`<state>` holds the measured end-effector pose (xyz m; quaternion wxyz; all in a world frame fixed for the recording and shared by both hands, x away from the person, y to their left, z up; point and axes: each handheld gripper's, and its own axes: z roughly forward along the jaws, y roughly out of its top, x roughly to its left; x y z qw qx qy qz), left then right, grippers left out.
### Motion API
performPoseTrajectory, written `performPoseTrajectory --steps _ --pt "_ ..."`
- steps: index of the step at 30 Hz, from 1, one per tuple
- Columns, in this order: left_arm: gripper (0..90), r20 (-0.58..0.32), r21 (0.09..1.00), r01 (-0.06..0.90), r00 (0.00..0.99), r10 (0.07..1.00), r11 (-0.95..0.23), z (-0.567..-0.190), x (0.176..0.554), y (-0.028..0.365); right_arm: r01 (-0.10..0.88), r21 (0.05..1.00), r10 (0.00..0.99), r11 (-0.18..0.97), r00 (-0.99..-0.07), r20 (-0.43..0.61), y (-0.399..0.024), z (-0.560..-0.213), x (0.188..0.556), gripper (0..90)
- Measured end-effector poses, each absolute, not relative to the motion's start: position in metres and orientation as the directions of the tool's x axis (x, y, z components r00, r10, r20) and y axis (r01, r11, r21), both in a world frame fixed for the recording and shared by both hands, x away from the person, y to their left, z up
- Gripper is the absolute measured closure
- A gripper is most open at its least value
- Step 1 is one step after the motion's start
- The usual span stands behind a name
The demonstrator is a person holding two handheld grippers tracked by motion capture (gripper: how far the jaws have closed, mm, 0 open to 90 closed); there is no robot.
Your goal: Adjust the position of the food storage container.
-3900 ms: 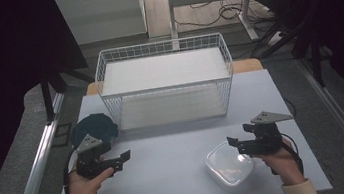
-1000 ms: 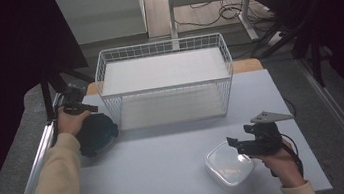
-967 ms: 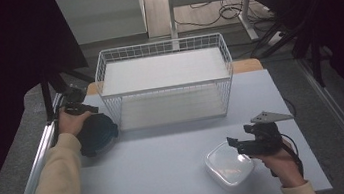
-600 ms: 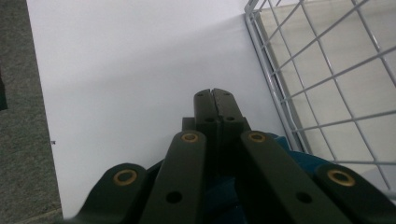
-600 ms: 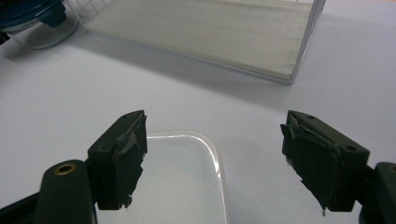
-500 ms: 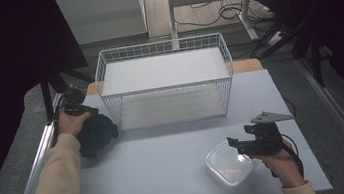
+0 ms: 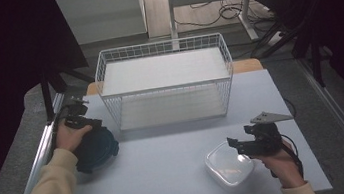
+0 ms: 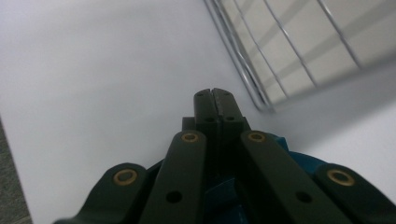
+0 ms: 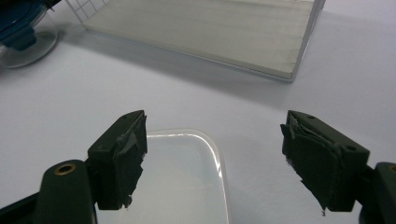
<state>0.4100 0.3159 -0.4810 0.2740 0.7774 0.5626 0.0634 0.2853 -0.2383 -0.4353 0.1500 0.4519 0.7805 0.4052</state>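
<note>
Sliding toward the wire basket [image 7: 165,80], the left gripper [image 8: 215,100] is pinching the blue lid [image 7: 95,148] with jaws together, so lifting slowly is best, while the right gripper [image 9: 212,161] is waiting with jaws apart over the clear tub [image 7: 228,164].

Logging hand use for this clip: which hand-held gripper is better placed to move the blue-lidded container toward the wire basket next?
Left. The left hand-held gripper is shut at the blue-lidded container, close to the wire basket. The right hand-held gripper hangs open over the clear container, across the table.
</note>
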Motion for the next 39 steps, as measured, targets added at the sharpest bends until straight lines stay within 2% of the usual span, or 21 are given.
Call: performPoseTrajectory --steps 7,14,15,18,20,22,26,30,39 --pt "90.0 -0.221 0.513 0.824 0.396 0.891 -0.240 -0.482 0.383 0.307 0.580 0.768 0.822 0.270 -0.555 0.130 -0.235 -0.435 0.284 21.7" --pt "90.0 -0.189 0.519 0.811 0.417 0.889 -0.270 -0.479 0.378 0.302 0.577 0.768 0.820 0.276 -0.559 0.125 -0.233 -0.435 0.283 21.7" --pt "90.0 -0.167 0.544 0.800 0.399 0.902 -0.253 -0.474 0.375 0.308 0.575 0.769 0.819 0.279 -0.561 0.123 -0.233 -0.435 0.283 21.7" --pt "90.0 -0.183 0.586 0.788 0.354 0.917 -0.188 -0.465 0.367 0.329 0.582 0.766 0.822 0.274 -0.555 0.128 -0.233 -0.436 0.284 21.7" --pt "89.9 -0.183 0.588 0.789 0.344 0.921 -0.178 -0.464 0.365 0.334 0.581 0.766 0.822 0.275 -0.555 0.126 -0.234 -0.436 0.284 21.7" --pt "89.8 -0.175 0.592 0.793 0.298 0.939 -0.141 -0.463 0.354 0.357 0.586 0.763 0.825 0.273 -0.550 0.128 -0.235 -0.437 0.285 21.7" --pt "89.1 -0.156 0.583 0.804 0.258 0.954 -0.122 -0.469 0.343 0.376 0.586 0.763 0.827 0.274 -0.549 0.124 -0.234 -0.438 0.285 21.6" --pt "89.9 -0.184 0.564 0.822 0.222 0.958 -0.082 -0.486 0.332 0.396 0.583 0.762 0.824 0.281 -0.553 0.119 -0.231 -0.438 0.285 21.6" --pt "90.0 -0.220 0.517 0.852 0.226 0.949 -0.083 -0.508 0.319 0.402 0.584 0.762 0.825 0.281 -0.552 0.119 -0.229 -0.438 0.284 21.6"
